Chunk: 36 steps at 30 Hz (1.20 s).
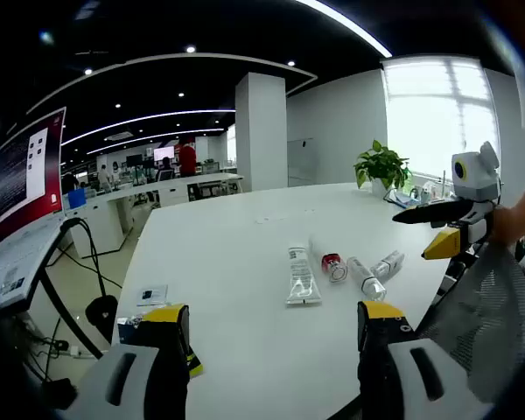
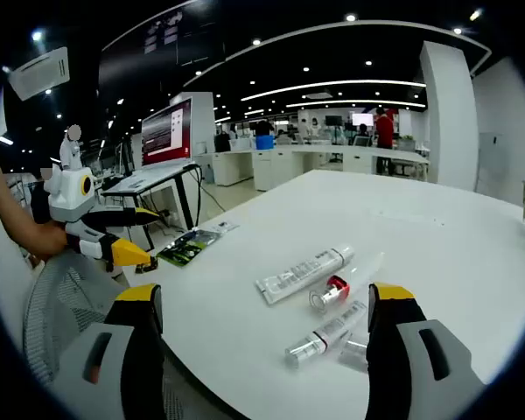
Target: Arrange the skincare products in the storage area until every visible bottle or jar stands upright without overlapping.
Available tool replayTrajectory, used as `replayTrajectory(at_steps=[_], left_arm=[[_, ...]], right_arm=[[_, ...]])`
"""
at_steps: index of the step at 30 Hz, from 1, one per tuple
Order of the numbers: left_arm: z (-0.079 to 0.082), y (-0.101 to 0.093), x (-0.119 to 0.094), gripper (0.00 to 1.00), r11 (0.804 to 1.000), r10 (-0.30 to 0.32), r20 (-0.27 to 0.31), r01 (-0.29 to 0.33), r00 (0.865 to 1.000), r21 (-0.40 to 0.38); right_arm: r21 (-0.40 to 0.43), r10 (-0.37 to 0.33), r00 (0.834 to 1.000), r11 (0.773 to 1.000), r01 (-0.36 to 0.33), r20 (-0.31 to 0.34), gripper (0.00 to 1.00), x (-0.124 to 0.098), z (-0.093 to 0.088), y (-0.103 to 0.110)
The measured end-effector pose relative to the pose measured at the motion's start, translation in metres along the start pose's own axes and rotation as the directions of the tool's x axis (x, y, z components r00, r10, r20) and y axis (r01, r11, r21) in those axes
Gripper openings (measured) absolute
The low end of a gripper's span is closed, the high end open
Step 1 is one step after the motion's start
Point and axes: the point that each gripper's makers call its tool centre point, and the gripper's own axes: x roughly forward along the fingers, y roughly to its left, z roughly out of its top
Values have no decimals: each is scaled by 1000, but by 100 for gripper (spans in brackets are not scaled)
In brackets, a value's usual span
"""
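In the left gripper view the left hand-held gripper (image 1: 276, 350) rises from six o'clock with its jaws spread wide and nothing between them. Past it, on the white surface (image 1: 245, 236), the skincare products lie flat in a loose cluster toward two o'clock of centre: a flat white tube (image 1: 301, 276), a clear bottle with a red cap (image 1: 331, 262), a slim silver-capped tube (image 1: 365, 277) and a small bottle (image 1: 388, 263), close together (none upright). A small card (image 1: 152, 294) lies well apart at nine o'clock, and a potted plant (image 1: 382, 166) stands at the far edge.

The right hand-held gripper (image 1: 437, 229) enters at three o'clock, held in a hand (image 1: 507, 223); its jaws stand apart and hold nothing.

In the right gripper view the right hand-held gripper (image 2: 267, 346) also stands wide open and empty, with the same tubes just beyond its tips. A dark packet (image 2: 185, 247) lies at ten o'clock.
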Motion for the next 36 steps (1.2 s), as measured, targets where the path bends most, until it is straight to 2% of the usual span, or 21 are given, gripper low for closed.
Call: replayTrajectory(at_steps=[6,14,21,25,30,36], left_arm=[[-3,2,1,81,1000,6,-18,-6,1000,-5],[-4,-2,1,81,1000,-10,-21,10,1000,6],[-2,2,0,81,1000,9,-13,-9,1000,10],[-7,-3,1,80,999,3,-33,-1,999,54],[-7,3,0,80,998,27,-32,-25,999,49],[-8,3,0,80,998,25,-38,-23,999,57]], right_arm=[[-13,-26,1000,1000,26,1,90,-1,0,-5],[-45,-13,1000,999,12,-15,88,0,-3,-1],[-40,-3,1000,999,2,-28,87,1,-5,0],[-39,4,999,999,-5,-34,87,1,-6,2],[-33,14,999,999,-15,-44,86,2,-8,4],[-50,23,998,998,-26,-58,85,3,-10,7]])
